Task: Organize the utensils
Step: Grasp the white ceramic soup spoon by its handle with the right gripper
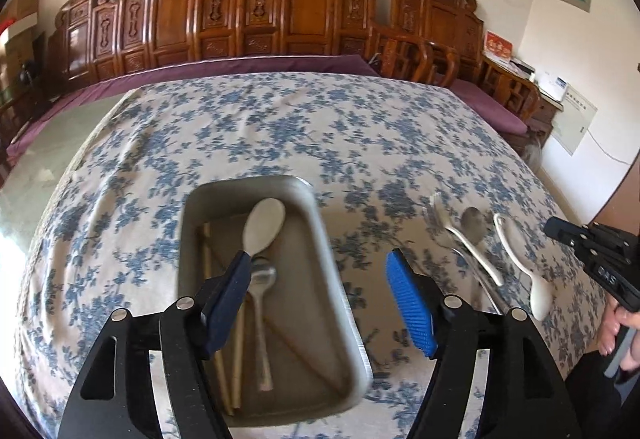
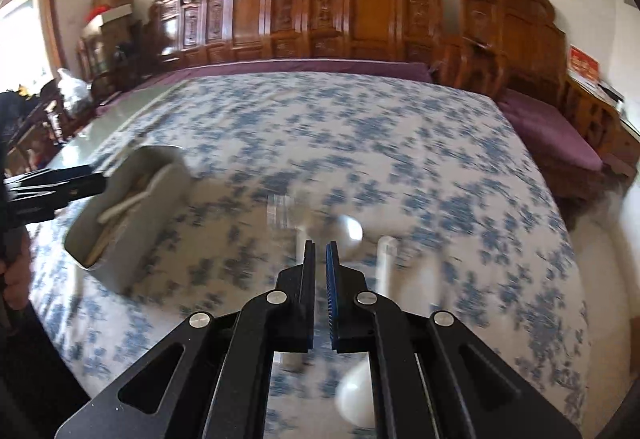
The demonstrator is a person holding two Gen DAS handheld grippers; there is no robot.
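Left wrist view: your left gripper spread wide, empty, above grey tray holding white spoon, metal spoon, chopsticks. Fork, two more spoons on counter right of tray.

Right wrist view: your right gripper nearly closed, nothing visibly clamped. Utensils beneath blurred; tray left.

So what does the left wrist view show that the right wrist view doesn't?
Only the left wrist view shows the tray's contents sharply: white spoon, metal spoon and chopsticks, plus the fork on the cloth, between open left gripper jaws. Only the right wrist view shows the right gripper with jaws nearly closed, gripping nothing visible. Both share the tray and floral tablecloth.
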